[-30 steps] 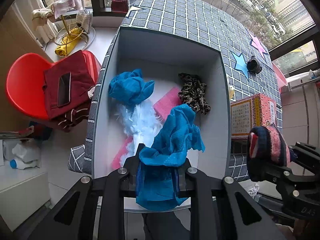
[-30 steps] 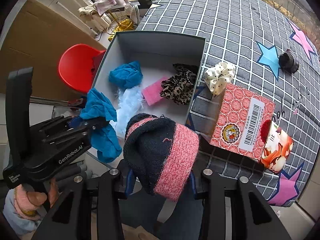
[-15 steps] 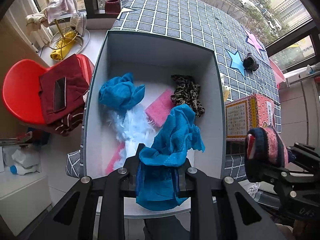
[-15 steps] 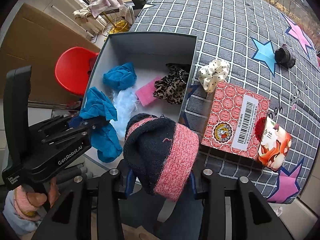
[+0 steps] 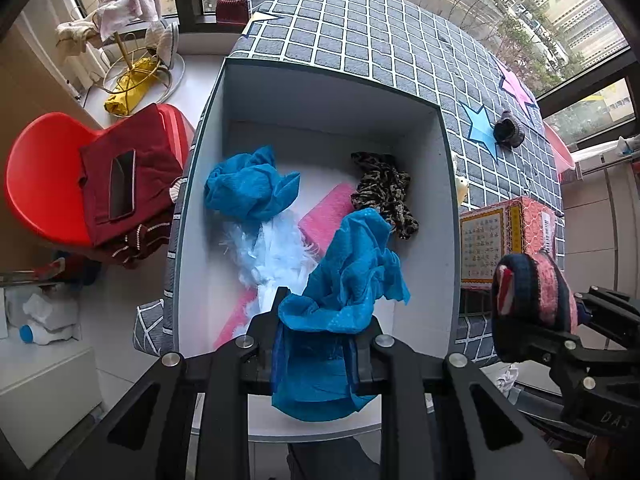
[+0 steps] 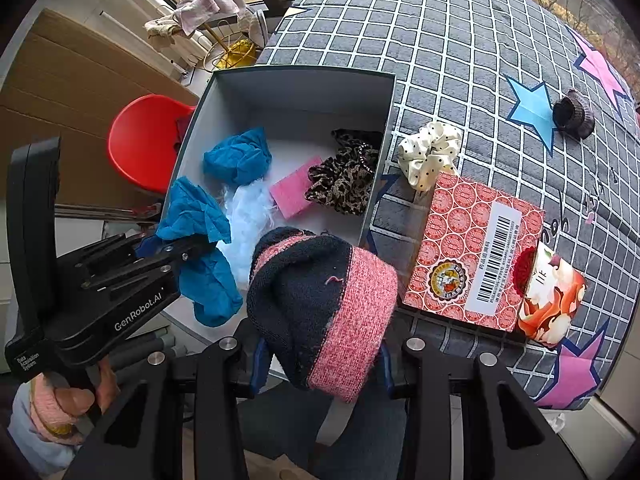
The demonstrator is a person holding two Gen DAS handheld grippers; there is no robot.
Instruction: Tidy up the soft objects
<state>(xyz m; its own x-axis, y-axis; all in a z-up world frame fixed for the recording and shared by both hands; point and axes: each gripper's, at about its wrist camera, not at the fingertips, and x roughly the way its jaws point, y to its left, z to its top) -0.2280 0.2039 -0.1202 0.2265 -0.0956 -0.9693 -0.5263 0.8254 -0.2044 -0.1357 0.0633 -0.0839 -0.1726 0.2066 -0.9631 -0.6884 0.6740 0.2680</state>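
My left gripper (image 5: 320, 344) is shut on a crumpled blue cloth (image 5: 352, 276) and holds it above the near end of the open grey box (image 5: 332, 84). The box holds another blue cloth (image 5: 248, 188), white fluff (image 5: 272, 256), a pink pad (image 5: 328, 216) and a leopard-print scrunchie (image 5: 384, 188). My right gripper (image 6: 320, 364) is shut on a navy and pink knit hat (image 6: 320, 300), to the right of the box's near corner. It also shows in the left wrist view (image 5: 532, 300).
A white polka-dot scrunchie (image 6: 430, 152) lies right of the box. A red patterned carton (image 6: 472, 252) and a floral packet (image 6: 552, 304) sit on the checked cloth (image 6: 460, 40). A dark knit item (image 6: 572, 114) lies far right. A red chair (image 5: 44, 184) stands left.
Both grippers have drawn back and up a little with their loads, so the box looks smaller and more of the table shows. Both grips are unchanged.
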